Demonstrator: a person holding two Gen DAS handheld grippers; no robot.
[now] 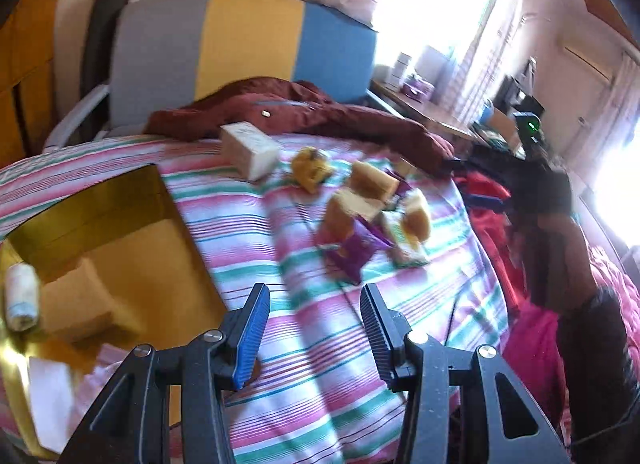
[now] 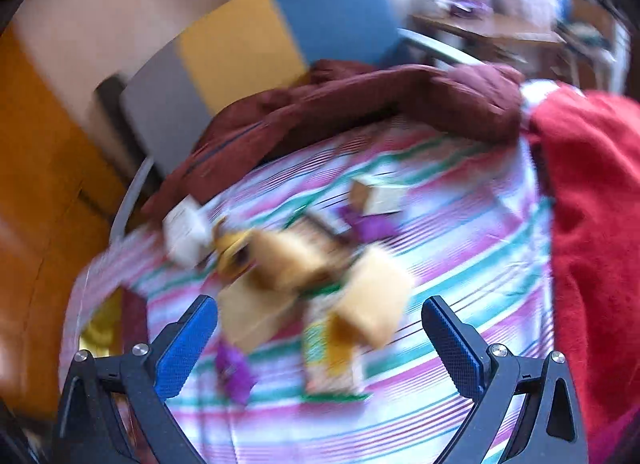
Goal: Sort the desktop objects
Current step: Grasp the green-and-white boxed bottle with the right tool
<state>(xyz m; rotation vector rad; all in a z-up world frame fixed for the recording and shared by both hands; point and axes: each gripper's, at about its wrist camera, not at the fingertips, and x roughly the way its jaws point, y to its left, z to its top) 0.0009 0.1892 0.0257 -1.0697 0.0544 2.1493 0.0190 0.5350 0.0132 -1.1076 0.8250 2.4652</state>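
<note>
Both empty: left gripper [image 1: 314, 328] part spread, right gripper [image 2: 320, 340] spread wide above the blurred pile of boxes [image 2: 312, 284] on the striped bed [image 2: 460, 224]. Likely risk: mis-grab or scattering toward the yellow box [image 1: 120, 264].
</note>
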